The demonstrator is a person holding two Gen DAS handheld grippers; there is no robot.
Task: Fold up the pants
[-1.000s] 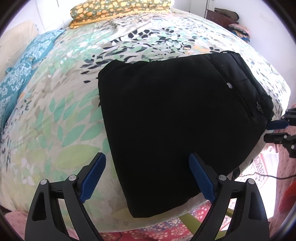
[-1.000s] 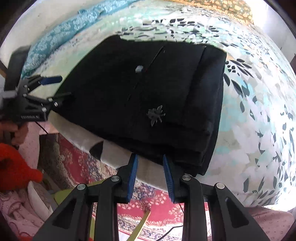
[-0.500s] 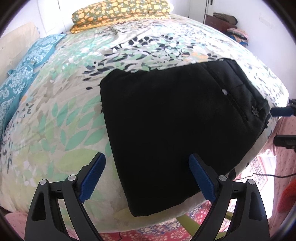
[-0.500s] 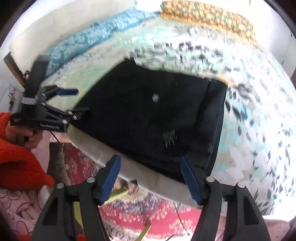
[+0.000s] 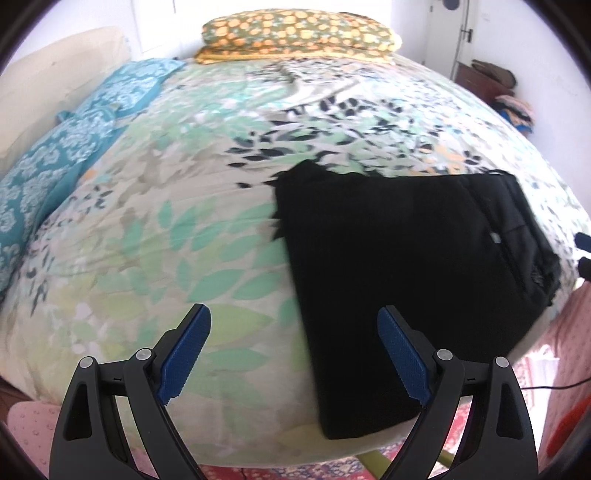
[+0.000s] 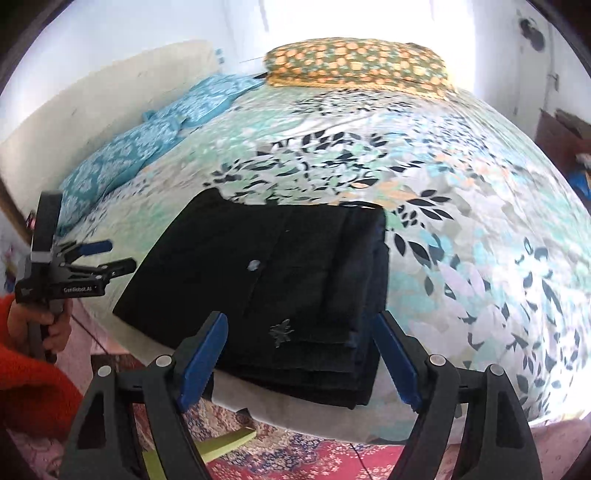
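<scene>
The black pants (image 5: 406, 266) lie folded into a thick flat stack at the bed's near edge, also in the right wrist view (image 6: 280, 291), with a small button and an embroidered mark on top. My left gripper (image 5: 295, 354) is open and empty, held back above the bedspread at the stack's left edge. It also shows at the left of the right wrist view (image 6: 107, 254). My right gripper (image 6: 299, 362) is open and empty, just short of the stack's near corner, not touching it.
A leaf-print bedspread (image 5: 184, 221) covers the bed. Blue patterned pillows (image 5: 55, 155) lie along the left, an orange-dotted pillow (image 5: 299, 33) at the head. A red patterned rug (image 6: 295, 458) lies below the bed edge. A dresser with clothes (image 5: 491, 81) stands far right.
My right gripper has opened from nearly closed and let go of the pants' edge. Both grippers have pulled back and up from the stack, which stays put.
</scene>
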